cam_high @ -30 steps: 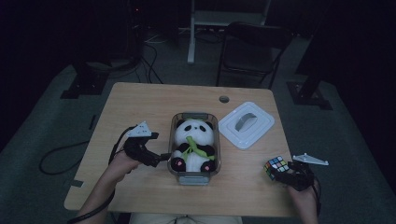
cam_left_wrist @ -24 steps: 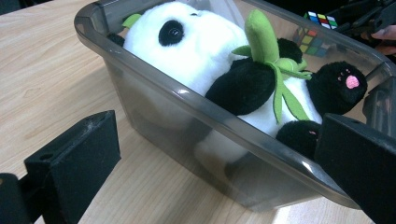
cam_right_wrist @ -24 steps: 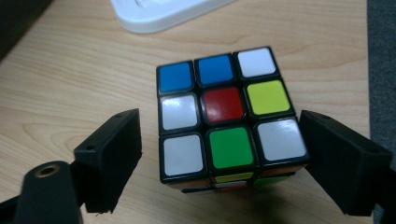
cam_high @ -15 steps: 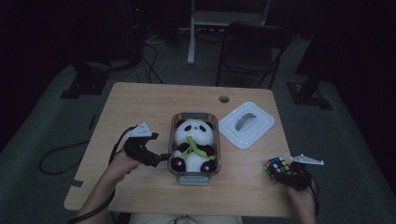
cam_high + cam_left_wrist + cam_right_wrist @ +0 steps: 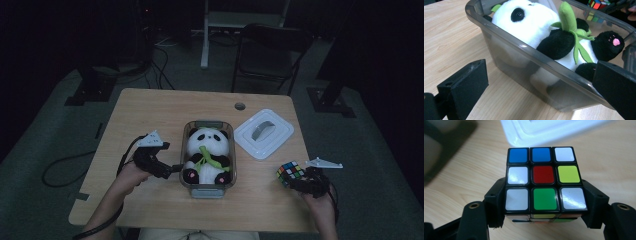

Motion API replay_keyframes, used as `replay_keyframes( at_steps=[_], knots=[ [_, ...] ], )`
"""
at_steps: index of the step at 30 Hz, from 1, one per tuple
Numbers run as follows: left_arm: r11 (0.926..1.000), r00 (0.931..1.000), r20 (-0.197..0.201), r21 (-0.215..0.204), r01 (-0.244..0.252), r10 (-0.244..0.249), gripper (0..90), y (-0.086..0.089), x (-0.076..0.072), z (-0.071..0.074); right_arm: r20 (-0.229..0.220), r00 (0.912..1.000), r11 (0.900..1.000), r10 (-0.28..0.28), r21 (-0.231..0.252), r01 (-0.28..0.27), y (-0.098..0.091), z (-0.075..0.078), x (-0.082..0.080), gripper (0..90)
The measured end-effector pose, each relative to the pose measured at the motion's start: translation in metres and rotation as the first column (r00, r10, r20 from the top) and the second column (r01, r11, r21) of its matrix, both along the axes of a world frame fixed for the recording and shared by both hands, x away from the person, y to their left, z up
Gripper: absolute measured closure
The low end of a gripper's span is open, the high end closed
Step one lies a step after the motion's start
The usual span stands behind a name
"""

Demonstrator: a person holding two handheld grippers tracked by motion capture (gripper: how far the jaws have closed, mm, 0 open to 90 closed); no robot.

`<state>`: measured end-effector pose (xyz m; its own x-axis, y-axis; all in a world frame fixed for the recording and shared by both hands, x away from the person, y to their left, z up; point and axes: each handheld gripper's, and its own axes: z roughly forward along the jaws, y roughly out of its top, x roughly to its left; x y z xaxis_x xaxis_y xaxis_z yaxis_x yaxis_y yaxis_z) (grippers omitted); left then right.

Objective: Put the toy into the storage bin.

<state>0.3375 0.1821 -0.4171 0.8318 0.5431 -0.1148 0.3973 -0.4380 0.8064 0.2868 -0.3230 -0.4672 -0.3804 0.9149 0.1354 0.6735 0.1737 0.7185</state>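
A scrambled puzzle cube [image 5: 291,173] [image 5: 544,180] is at the table's front right. My right gripper [image 5: 296,182] [image 5: 545,202] has just closed its jaws and now grips the cube by its two sides. A plush panda [image 5: 207,155] [image 5: 536,30] with a green bamboo sprig lies in a clear grey container [image 5: 210,189] [image 5: 524,47] at the table's middle. Beside the container's left wall my left gripper [image 5: 176,169] [image 5: 541,85] stands open. Its jaws are spread wide around the container's near corner, and neither pad presses on it.
A white lid [image 5: 264,132] [image 5: 544,130] with a grey handle lies flat to the right of the container, just beyond the cube. A round cable hole [image 5: 240,106] sits near the table's far edge. A chair [image 5: 270,55] stands behind the table.
The right gripper's jaws closed onto the cube, and hand and cube shifted slightly up and toward the container. The left gripper, panda and container stayed put.
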Motion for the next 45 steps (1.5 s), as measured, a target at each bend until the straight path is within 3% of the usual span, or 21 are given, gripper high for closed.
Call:
replay_keyframes(
  at_steps=[7,10,11,12,13,15,17,21,22,23,24,25,27,30,31,33,34,35,36,39,45],
  knots=[
    [1.0,1.0,0.0,0.006,0.001,-0.001,0.9,0.0,0.0,-0.001,0.059,0.9922,0.994,0.11,-0.006,-0.11,0.026,0.03,0.006,33.6],
    [1.0,1.0,-0.001,0.004,0.0,0.0,0.9,0.0,0.0,-0.001,0.085,0.9821,0.9857,0.168,-0.016,-0.168,0.042,0.046,0.01,33.6],
    [1.0,1.0,0.0,0.002,0.0,0.0,0.9,0.001,-0.001,0.0,0.103,0.9717,0.977,0.213,-0.008,-0.213,0.053,0.055,0.012,33.6],
    [1.0,1.0,0.0,0.002,0.0,0.0,0.9,0.001,-0.001,0.0,0.103,0.9717,0.977,0.213,-0.008,-0.213,0.053,0.055,0.012,33.6],
    [1.0,1.0,0.0,-0.002,0.004,-0.004,0.9,0.001,-0.001,0.0,0.125,0.9595,0.9671,0.253,-0.004,-0.254,0.065,0.064,0.014,33.6],
    [1.0,1.0,0.0,-0.001,0.004,-0.004,0.9,0.001,-0.001,0.001,0.133,0.9528,0.9614,0.273,-0.001,-0.275,0.07,0.068,0.014,33.6],
    [1.0,1.0,-0.001,0.002,0.004,-0.004,0.9,0.001,-0.001,0.0,0.153,0.933,0.9434,0.326,0.013,-0.331,0.086,0.078,0.017,33.6],
    [1.0,1.0,-0.001,0.007,0.007,-0.007,0.9,0.0,-0.001,0.0,0.166,0.9051,0.918,0.391,-0.002,-0.397,0.11,0.089,0.02,33.6],
    [1.0,1.0,-0.001,0.007,0.007,-0.007,0.9,0.0,-0.001,0.0,0.166,0.9051,0.918,0.391,-0.002,-0.397,0.11,0.089,0.02,33.6],
    [1.0,1.0,-0.003,0.004,0.008,-0.008,0.9,0.0,-0.001,0.001,0.171,0.8863,0.9002,0.43,-0.009,-0.435,0.123,0.093,0.022,33.6],
    [0.9999,1.0,-0.001,0.004,0.009,-0.009,0.9,0.0,-0.001,0.001,0.172,0.8784,0.8925,0.446,-0.01,-0.451,0.127,0.094,0.023,33.6],
    [0.9999,1.0,-0.001,0.004,0.009,-0.009,0.9,0.0,-0.001,0.001,0.172,0.8784,0.8925,0.446,-0.01,-0.451,0.127,0.094,0.023,33.6],
    [0.9999,0.9999,0.001,0.003,0.011,-0.011,0.9,0.0,-0.001,0.002,0.174,0.8496,0.8636,0.498,-0.01,-0.504,0.145,0.097,0.025,33.6],
    [0.9999,0.9999,0.001,0.004,0.01,-0.01,0.9,0.0,-0.001,0.002,0.173,0.8402,0.8538,0.514,-0.009,-0.521,0.152,0.097,0.025,33.6],
    [0.9998,0.9998,0.002,0.013,0.018,-0.018,0.9,0.0,-0.002,0.003,0.153,0.8142,0.8261,0.56,-0.028,-0.563,0.172,0.096,0.028,33.5],
    [0.9997,0.9998,0.002,0.011,0.022,-0.022,0.9,0.0,-0.002,0.003,0.138,0.7955,0.8058,0.59,-0.039,-0.591,0.183,0.094,0.028,33.6],
    [0.9997,0.9998,0.002,0.011,0.022,-0.022,0.9,0.0,-0.002,0.003,0.138,0.7955,0.8058,0.59,-0.039,-0.591,0.183,0.094,0.028,33.6],
    [0.9997,0.9998,0.003,0.012,0.022,-0.022,0.9,0.0,-0.003,0.003,0.125,0.7727,0.7816,0.622,-0.045,-0.622,0.193,0.092,0.028,33.6],
    [0.9997,0.9997,0.002,0.009,0.025,-0.025,0.9,0.0,-0.003,0.003,0.119,0.762,0.7703,0.636,-0.048,-0.636,0.198,0.09,0.028,33.6],
    [0.9997,0.9997,0.003,0.009,0.024,-0.024,0.9,0.0,-0.003,0.004,0.104,0.7498,0.7565,0.653,-0.055,-0.652,0.205,0.087,0.028,33.6],
    [0.9996,0.9996,0.003,0.009,0.027,-0.027,0.9,-0.001,-0.003,0.004,0.095,0.7362,0.7419,0.67,-0.051,-0.669,0.206,0.086,0.023,33.6]
  ],
)
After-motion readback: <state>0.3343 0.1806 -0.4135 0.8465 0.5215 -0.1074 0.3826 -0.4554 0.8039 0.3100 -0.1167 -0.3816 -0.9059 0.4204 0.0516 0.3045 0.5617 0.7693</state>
